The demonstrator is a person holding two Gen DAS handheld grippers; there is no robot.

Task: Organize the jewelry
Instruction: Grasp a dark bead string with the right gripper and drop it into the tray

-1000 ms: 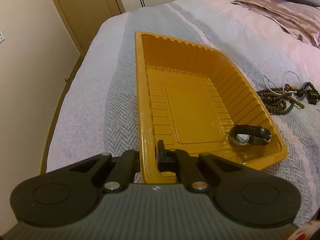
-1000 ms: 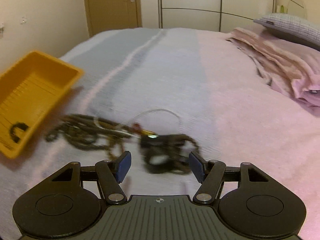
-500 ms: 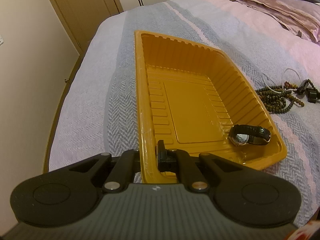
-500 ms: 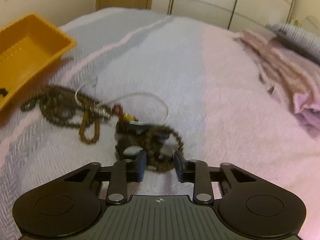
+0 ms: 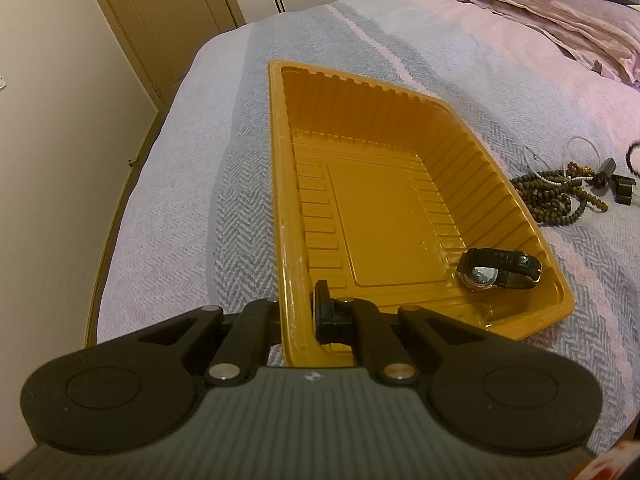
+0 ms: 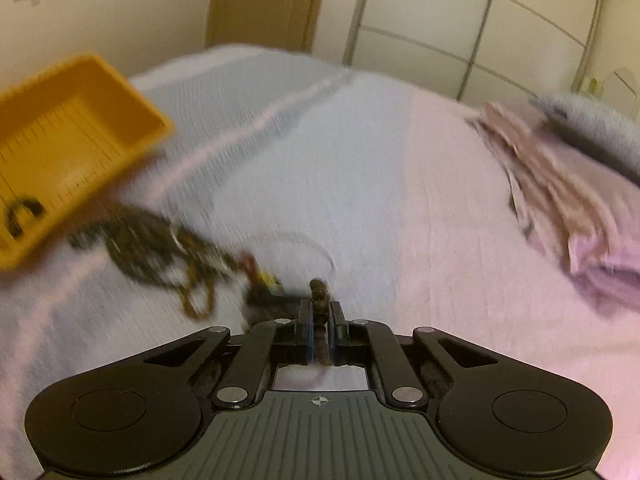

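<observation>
An orange plastic tray lies on the bed, also in the right wrist view. A black-strapped watch lies in its near right corner. My left gripper is shut on the tray's near left rim. A pile of brown bead strings with a thin white cord lies on the bedspread right of the tray, blurred in the right wrist view. My right gripper is shut on a dark brown bead bracelet, lifted just above the pile's right end.
The bed has a grey and pink herringbone spread. A crumpled pink blanket and a grey pillow lie at the far right. The bed's left edge drops to a wall and a brown door.
My right gripper went from open over the black piece and bracelet to shut on the bead bracelet and has pulled back up. The left gripper stays shut on the tray rim.
</observation>
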